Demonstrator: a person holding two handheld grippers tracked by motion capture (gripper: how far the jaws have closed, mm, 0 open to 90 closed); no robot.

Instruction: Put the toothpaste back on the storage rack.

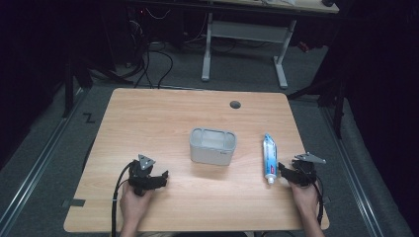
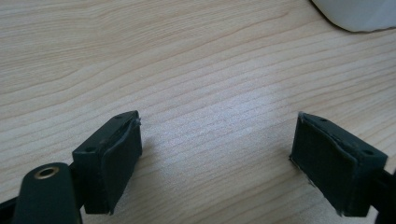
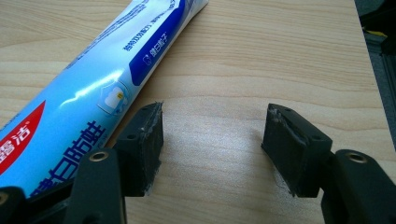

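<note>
At the near edge of the wooden bench (image 1: 163, 113), a person's two hands each rest a tool on the surface. The left hand-held gripper (image 1: 159, 178) sits idle, its jaws standing wide apart over bare wood with nothing between them. The right hand-held gripper (image 1: 282, 170) also has its jaws spread, and lies just beside the cap end of a toothpaste tube (image 1: 269, 156); in the right gripper view the tube (image 3: 88, 93) runs past the outside of one jaw, touching or nearly touching it, rather than between the two.

The tube lies flat on the right side of the bench, cap toward the person, tail pointing away. Just beyond and to its left, mid-bench, stands an empty grey bin (image 1: 213, 145), well apart from both tools.

The step in hand looks like picking up the tube, probably for the bin. To do it well, the right tool should shift sideways until the tube's firmer lower body sits squarely between the pads, then close across its width, gently enough not to squeeze paste.
</note>
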